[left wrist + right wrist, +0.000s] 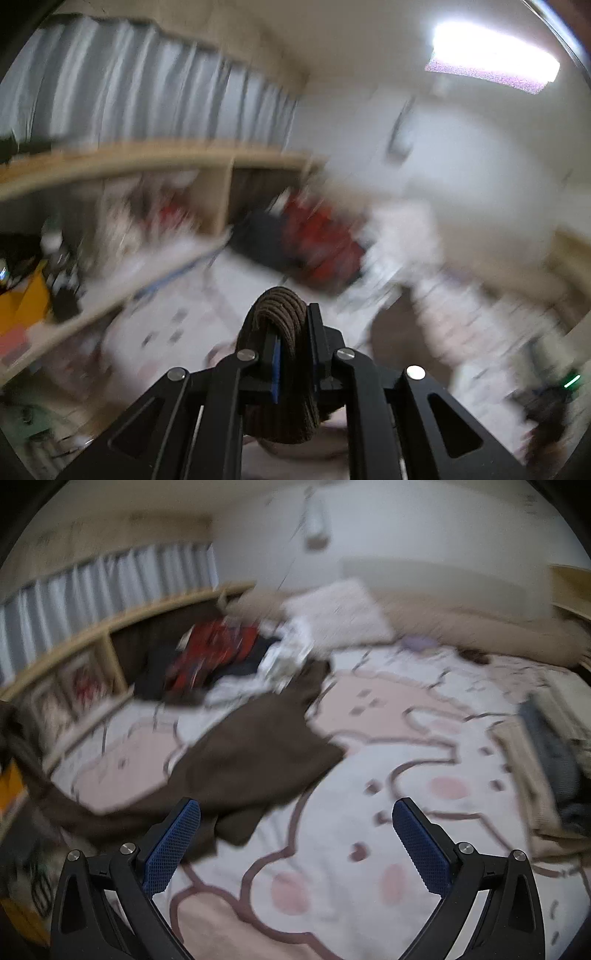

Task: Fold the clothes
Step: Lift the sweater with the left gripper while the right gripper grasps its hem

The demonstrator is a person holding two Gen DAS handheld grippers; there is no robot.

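A dark brown garment lies spread and rumpled on a bed with a pink-and-white cartoon sheet. One end of it rises off the bed at the far left of the right wrist view. My left gripper is shut on a bunched ribbed edge of the brown garment and holds it up in the air. My right gripper is open and empty, just above the sheet, with the garment's near edge beside its left finger. Both views are blurred.
A heap of red, black and white clothes lies at the head of the bed next to a white pillow. A wooden shelf frame runs along the left. Folded clothes are stacked at the right edge.
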